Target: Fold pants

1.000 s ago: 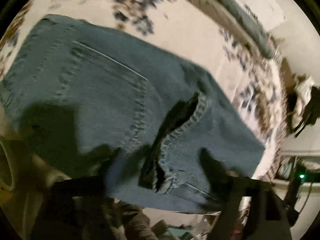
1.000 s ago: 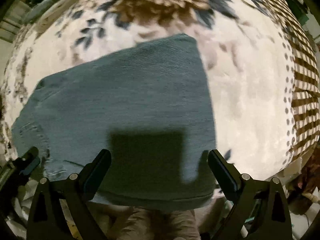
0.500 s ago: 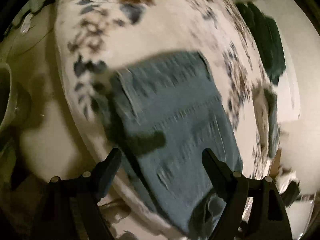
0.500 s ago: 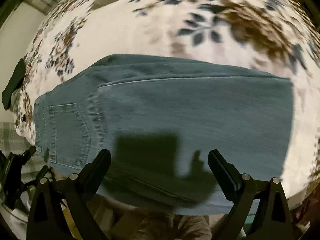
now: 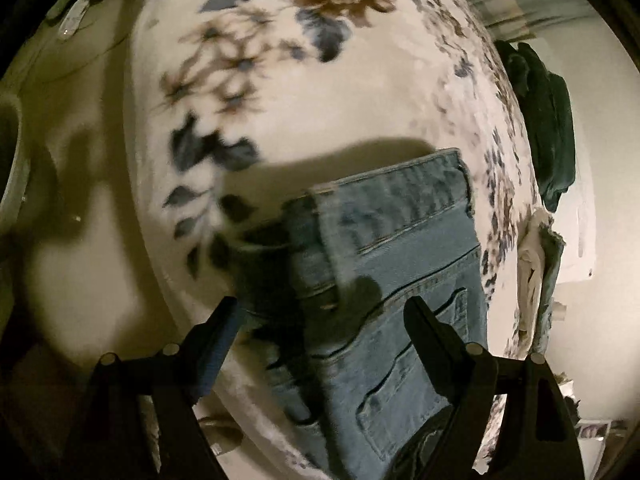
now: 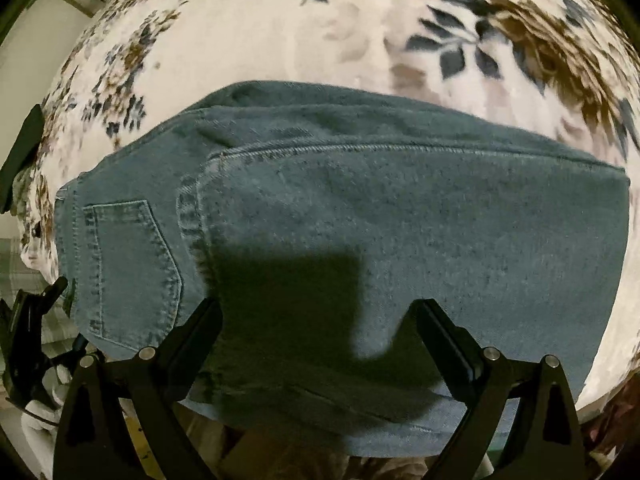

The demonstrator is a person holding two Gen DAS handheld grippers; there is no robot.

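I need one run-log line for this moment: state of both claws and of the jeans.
left claw: open, empty | right claw: open, empty | jeans: folded, flat on floral blanket | contact: none visible

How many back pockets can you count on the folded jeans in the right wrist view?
1: a single back pocket shows on the left end of the jeans, beside the waistband. Another may be hidden under the fold.
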